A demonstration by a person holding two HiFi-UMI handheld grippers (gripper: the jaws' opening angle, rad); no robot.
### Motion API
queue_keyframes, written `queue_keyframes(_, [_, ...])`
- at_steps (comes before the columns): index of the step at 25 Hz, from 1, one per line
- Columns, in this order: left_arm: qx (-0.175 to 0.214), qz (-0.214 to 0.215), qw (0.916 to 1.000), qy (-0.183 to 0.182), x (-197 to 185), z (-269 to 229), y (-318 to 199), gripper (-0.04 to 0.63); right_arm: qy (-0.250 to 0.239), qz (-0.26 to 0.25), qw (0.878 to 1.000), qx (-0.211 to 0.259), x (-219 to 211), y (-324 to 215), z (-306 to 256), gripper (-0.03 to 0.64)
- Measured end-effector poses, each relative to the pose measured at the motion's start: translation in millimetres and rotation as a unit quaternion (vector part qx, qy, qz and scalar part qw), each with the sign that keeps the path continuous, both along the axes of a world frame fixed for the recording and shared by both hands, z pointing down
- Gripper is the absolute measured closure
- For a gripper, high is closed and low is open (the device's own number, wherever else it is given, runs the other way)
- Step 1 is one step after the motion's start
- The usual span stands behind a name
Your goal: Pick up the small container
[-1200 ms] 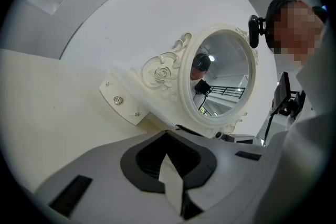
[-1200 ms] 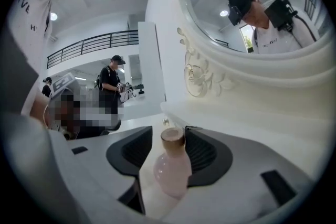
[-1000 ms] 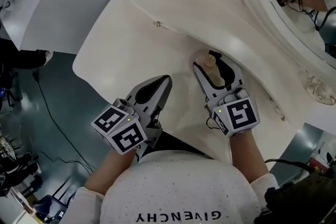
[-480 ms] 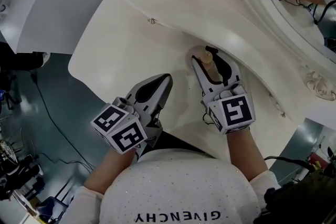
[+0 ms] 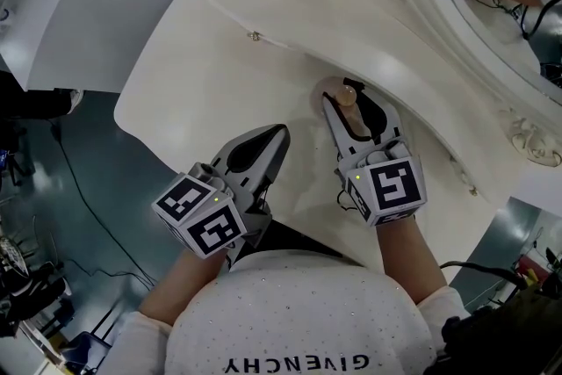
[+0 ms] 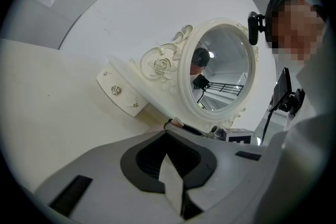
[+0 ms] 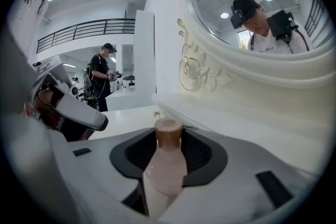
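R tool point(image 5: 346, 103) closing round small container point(image 7: 166, 162) (brown cap); L tool point(image 5: 280, 134) jaws together.

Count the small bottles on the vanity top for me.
1. A small pale pink bottle with a brown cap sits on the cream vanity top, between the closing jaws of the right hand-held gripper. More could be hidden beyond the frame.

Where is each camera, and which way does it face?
Head view: on the person's head, facing steeply down at the table; shows left tool, right tool, right forearm.
Left gripper view: on the left tool, facing along its shut jaws toward the mirror.
Right gripper view: on the right tool, facing along jaws closing around the small container.
Shared: both gripper views show the mirror.
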State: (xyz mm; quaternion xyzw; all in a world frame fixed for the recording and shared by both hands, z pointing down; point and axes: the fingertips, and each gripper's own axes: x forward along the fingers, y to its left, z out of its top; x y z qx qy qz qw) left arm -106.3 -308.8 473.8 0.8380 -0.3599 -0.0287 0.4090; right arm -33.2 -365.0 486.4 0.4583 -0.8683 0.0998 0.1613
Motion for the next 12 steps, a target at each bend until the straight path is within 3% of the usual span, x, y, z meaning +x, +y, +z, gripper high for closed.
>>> queue_keyframes(12, [0.004, -0.009, 1.0000, -0.001, -7.7, -1.8, 8.2, 0.597, -0.016, 0.026, 1.000, -0.008, 7.1, -0.8, -1.4, 0.468])
